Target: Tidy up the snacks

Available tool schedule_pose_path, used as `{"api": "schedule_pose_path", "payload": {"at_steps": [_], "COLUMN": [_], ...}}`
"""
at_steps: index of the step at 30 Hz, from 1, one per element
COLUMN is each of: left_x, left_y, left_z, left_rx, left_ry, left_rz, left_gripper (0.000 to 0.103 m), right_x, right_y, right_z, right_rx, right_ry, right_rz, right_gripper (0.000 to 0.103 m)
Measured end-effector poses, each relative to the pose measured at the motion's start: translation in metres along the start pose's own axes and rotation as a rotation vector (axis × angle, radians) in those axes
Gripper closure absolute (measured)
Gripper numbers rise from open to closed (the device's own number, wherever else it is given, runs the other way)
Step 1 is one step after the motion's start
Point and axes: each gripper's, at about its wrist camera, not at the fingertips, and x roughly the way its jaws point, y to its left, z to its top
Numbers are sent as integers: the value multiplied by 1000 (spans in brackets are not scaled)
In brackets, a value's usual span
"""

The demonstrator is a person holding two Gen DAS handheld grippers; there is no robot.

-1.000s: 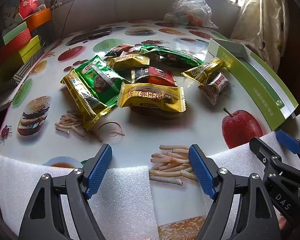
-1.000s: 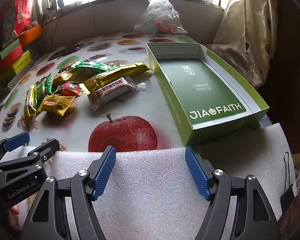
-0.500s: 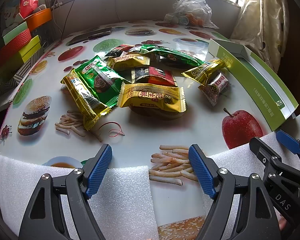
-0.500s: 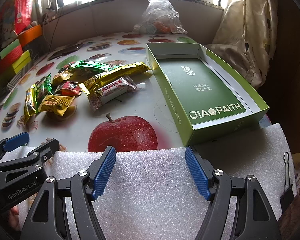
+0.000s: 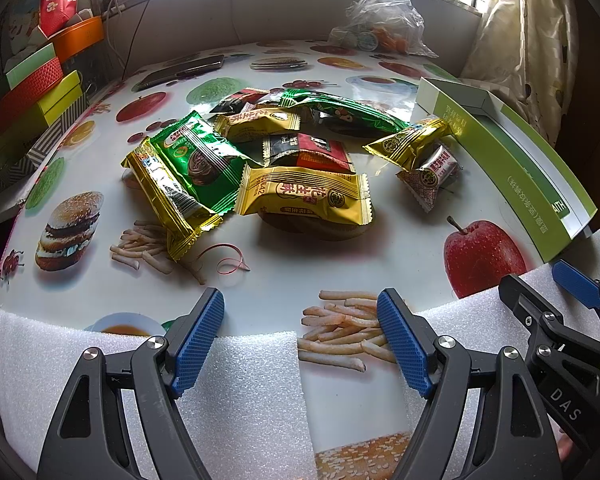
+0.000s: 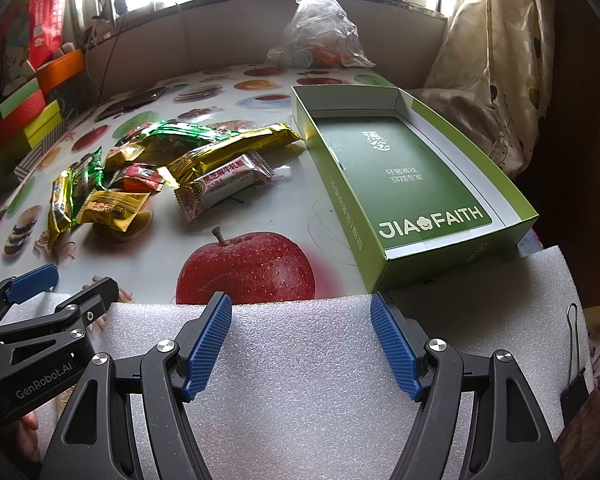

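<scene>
A pile of snack packets lies mid-table: a yellow packet, a green one, a red-black one, a gold bar and a white-red packet, which also shows in the right wrist view. An open green box stands empty at the right. My left gripper is open and empty at the table's near edge, well short of the pile. My right gripper is open and empty over white foam, near the box's front corner.
White foam sheets cover the near table edge. A clear plastic bag sits at the far side by the wall. Coloured boxes are stacked at the far left. A dark phone lies behind the pile. A curtain hangs at the right.
</scene>
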Motion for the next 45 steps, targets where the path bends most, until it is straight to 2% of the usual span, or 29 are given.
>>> {"api": "schedule_pose_path", "payload": {"at_steps": [29, 45], "left_x": [2, 0], "left_y": [-1, 7], "left_z": [3, 7], "left_rx": [9, 3], "left_ry": [15, 19], "left_rz": [-6, -2], "left_gripper": [24, 24], "right_x": [0, -1], "right_y": [0, 6], "right_z": [1, 13], "right_rx": [-6, -31], "right_ry": [9, 4], "right_rz": [2, 27], "right_gripper": [30, 31]}}
